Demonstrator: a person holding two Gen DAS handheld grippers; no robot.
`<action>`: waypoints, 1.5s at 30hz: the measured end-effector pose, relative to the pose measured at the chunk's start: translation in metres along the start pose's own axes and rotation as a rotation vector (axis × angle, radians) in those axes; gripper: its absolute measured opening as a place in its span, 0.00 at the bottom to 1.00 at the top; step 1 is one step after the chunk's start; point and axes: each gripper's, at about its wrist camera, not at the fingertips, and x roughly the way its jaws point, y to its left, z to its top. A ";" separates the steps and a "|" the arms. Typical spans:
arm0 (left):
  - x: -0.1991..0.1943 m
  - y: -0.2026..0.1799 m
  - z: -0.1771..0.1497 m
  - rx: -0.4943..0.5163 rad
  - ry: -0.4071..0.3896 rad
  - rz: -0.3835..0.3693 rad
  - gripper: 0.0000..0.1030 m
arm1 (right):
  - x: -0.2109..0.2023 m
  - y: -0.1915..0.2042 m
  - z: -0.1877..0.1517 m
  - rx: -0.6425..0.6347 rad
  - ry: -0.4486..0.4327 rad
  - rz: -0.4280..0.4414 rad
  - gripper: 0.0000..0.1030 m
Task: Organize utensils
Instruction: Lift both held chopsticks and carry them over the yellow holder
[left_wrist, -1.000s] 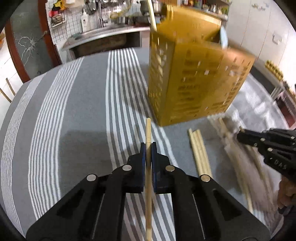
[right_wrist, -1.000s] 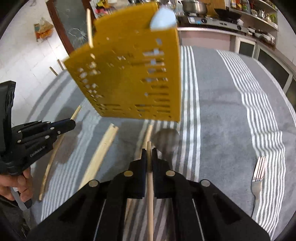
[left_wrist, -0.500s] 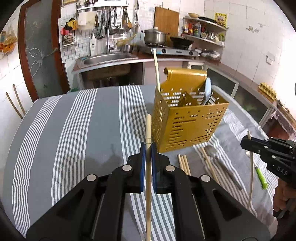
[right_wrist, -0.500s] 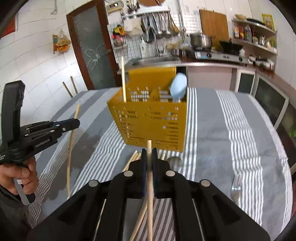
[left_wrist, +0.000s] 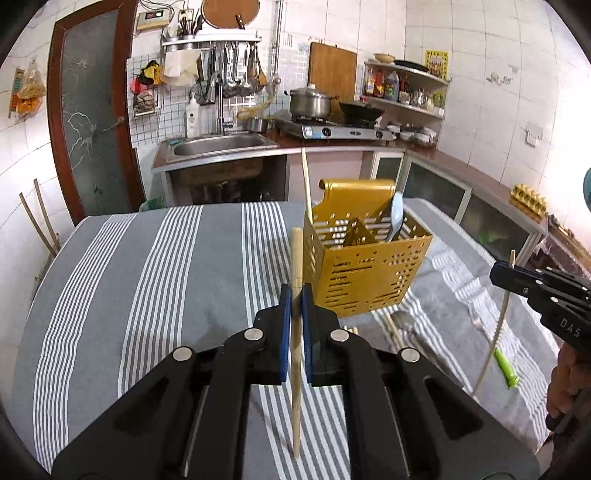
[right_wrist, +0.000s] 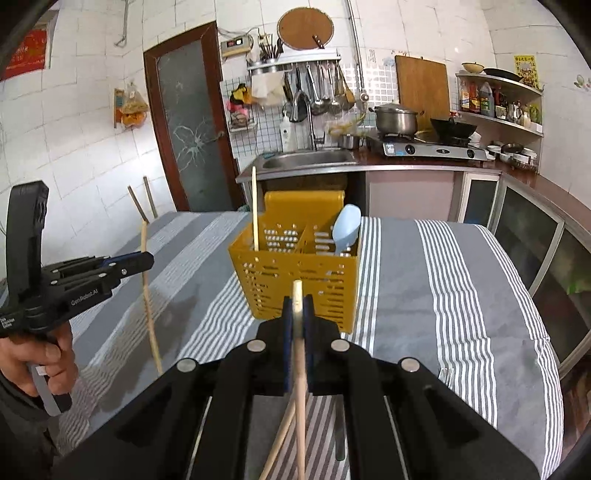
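Note:
My left gripper (left_wrist: 295, 292) is shut on a wooden chopstick (left_wrist: 296, 369), held upright above the striped table. My right gripper (right_wrist: 298, 303) is shut on another chopstick (right_wrist: 300, 391). Each gripper shows in the other's view: the right gripper (left_wrist: 498, 274) at the right edge with its chopstick (left_wrist: 496, 332), the left gripper (right_wrist: 147, 260) at the left with its chopstick (right_wrist: 148, 302). Between and beyond them stands the yellow perforated caddy (left_wrist: 369, 273) (right_wrist: 295, 273). It holds an upright chopstick (right_wrist: 254, 206) and a pale blue spoon (right_wrist: 345, 229).
Loose chopsticks (left_wrist: 391, 328) and a green-handled item (left_wrist: 506, 371) lie on the grey striped tablecloth (left_wrist: 166, 280) near the caddy. A fork (right_wrist: 445, 374) lies to the right. A person's hand (right_wrist: 44, 362) grips the left tool. Sink and stove counter stand behind the table.
Both grippers have risen off the table with their chopsticks and tilted up. The caddy now looks smaller and farther, and the kitchen wall has come into view.

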 end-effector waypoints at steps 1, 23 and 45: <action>-0.004 -0.001 0.002 0.002 -0.008 -0.001 0.05 | -0.003 0.001 0.002 -0.003 -0.010 -0.002 0.05; -0.050 -0.017 0.066 0.049 -0.208 0.016 0.04 | -0.046 0.002 0.061 -0.032 -0.200 0.001 0.05; -0.050 -0.031 0.109 0.051 -0.262 -0.031 0.04 | -0.062 0.001 0.102 -0.066 -0.276 -0.008 0.05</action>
